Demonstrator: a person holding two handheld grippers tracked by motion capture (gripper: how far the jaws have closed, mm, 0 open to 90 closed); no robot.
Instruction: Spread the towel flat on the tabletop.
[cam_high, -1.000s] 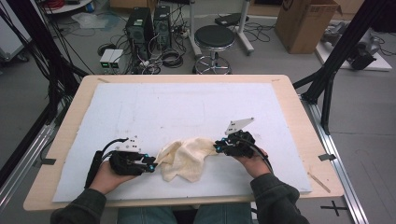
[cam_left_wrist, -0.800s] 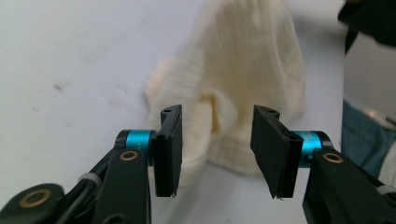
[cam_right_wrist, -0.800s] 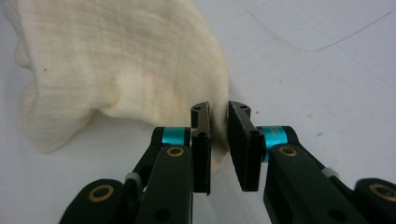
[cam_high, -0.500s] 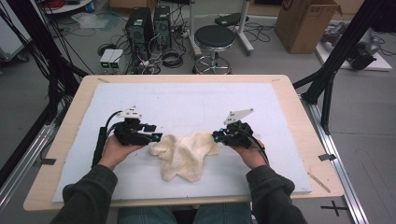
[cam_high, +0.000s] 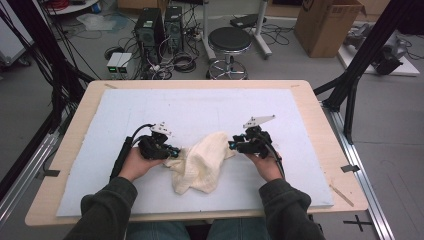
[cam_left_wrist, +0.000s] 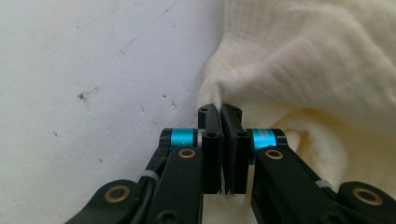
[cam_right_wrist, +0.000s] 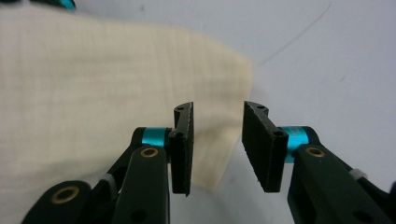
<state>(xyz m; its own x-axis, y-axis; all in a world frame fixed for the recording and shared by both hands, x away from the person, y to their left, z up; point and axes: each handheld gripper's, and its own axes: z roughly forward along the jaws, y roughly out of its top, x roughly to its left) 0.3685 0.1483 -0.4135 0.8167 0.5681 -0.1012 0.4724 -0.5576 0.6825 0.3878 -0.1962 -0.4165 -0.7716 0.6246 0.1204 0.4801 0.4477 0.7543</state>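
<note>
A crumpled cream cloth (cam_high: 200, 162) lies on the pale foam mat (cam_high: 200, 105) near the front middle. My left gripper (cam_high: 172, 149) is at the cloth's left edge. In the left gripper view its jaws (cam_left_wrist: 219, 109) have just closed and stand together, pinching a raised fold of the cloth (cam_left_wrist: 303, 60). My right gripper (cam_high: 234, 145) is at the cloth's upper right corner. Its jaws (cam_right_wrist: 217, 109) have just been opening and stand apart, with the corner of the cloth (cam_right_wrist: 93, 70) lying flat under and between them, untouched by the pads.
The mat covers most of a wooden table (cam_high: 320, 125). Beyond the far edge stand a round stool (cam_high: 230, 40), computer towers (cam_high: 160, 25) with cables, and a cardboard box (cam_high: 325, 25). A black frame leg (cam_high: 350, 85) rises at the right.
My left hand has moved away from the front edge and right to the cloth's left edge, and its jaws have shut. The right gripper has stayed near the cloth's right corner and its jaws have parted.
</note>
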